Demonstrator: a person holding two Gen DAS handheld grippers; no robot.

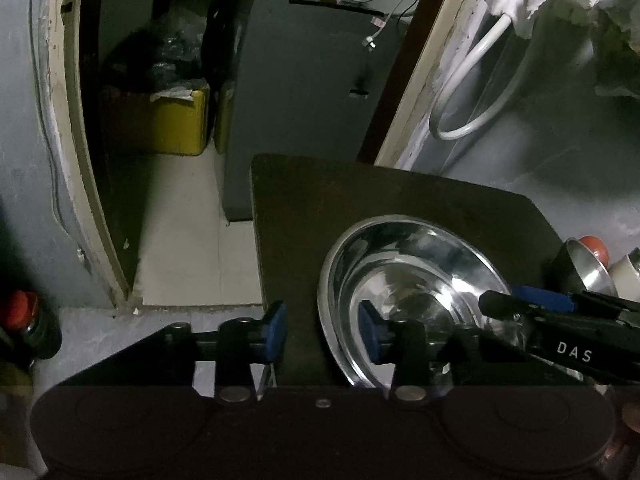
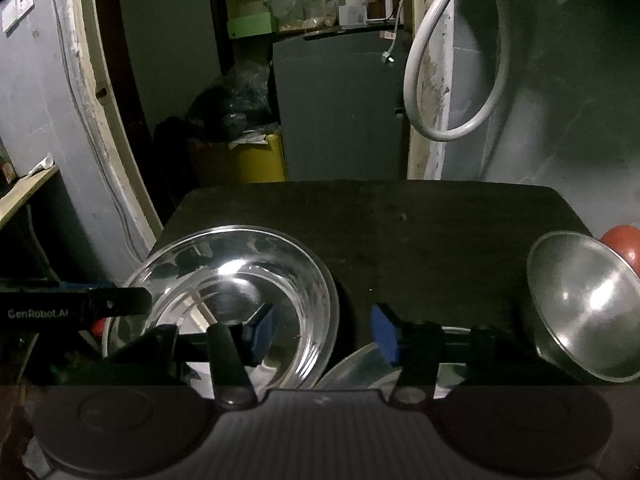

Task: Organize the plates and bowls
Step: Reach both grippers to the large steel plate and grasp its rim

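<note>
Reading "DAS", right claw [image 1: 520,304] gapes empty; "GenRobot.AI" left claw [image 1: 322,330] likewise.

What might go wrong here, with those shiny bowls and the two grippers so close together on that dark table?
The large steel bowl sits near the dark table's left edge, so a nudge from the open left gripper might push it off. The small steel bowl is tilted, leaning near a red object, and might roll or tip. The open right gripper hovers close to the left one over the big bowl, so they may bump.
</note>
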